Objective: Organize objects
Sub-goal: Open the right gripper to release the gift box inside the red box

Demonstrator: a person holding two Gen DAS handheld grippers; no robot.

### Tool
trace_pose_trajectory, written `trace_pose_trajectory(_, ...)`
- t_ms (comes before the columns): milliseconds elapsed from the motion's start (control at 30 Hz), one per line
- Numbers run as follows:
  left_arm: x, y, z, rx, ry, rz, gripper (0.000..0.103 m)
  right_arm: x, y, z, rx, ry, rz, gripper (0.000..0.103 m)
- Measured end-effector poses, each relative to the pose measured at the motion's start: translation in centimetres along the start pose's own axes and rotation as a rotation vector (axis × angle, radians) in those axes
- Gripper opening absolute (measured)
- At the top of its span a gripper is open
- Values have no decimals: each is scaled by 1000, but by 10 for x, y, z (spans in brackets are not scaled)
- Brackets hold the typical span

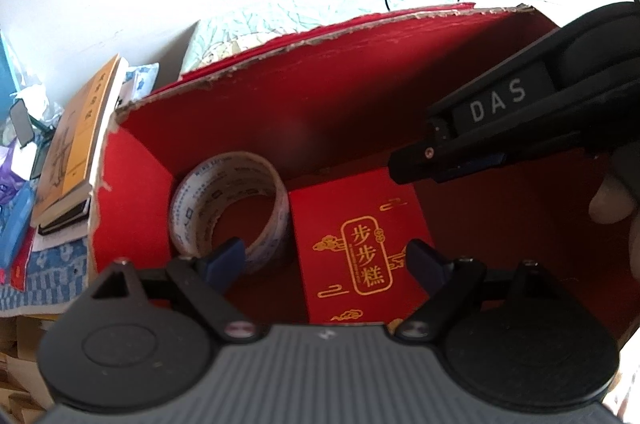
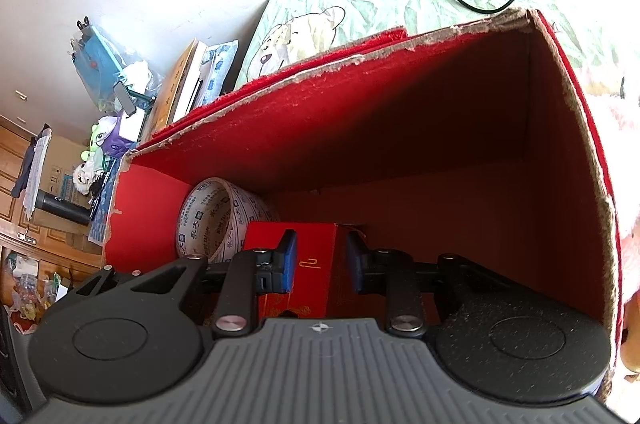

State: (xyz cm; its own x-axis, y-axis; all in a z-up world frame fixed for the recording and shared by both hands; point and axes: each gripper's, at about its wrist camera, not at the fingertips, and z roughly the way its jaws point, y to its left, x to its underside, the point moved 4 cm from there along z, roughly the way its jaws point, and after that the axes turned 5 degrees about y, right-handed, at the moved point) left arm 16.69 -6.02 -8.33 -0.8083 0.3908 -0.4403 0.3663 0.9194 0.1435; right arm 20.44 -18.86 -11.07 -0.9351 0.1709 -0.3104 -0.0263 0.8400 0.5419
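The right gripper (image 2: 320,260), narrowed onto the small red gift box (image 2: 308,264), is setting it inside the big red carton (image 2: 400,128) beside the tape roll (image 2: 212,220) at lower left, so letting go looks next, while the left gripper (image 1: 328,260) waits wide and empty.

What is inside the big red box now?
Inside the red box are a tape roll by the left wall and a small red carton beside it. The near part of the floor is hidden behind the tools.

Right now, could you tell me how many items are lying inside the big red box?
2. A tape roll leans in the red box's left corner; beside it, on its right, a small red carton sits with the right gripper closed on it. Nearer parts of the floor are hidden.
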Motion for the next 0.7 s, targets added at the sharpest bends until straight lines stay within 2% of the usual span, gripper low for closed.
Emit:
trace_pose_trajectory(333,-1,3,-1,-25,5,-32,88,-1,0,0,3,-8,-6,29)
trace_pose_trajectory(700,0,8,-6,-66,-61,-78,88,-2,1,-2,1,-15,-7,29)
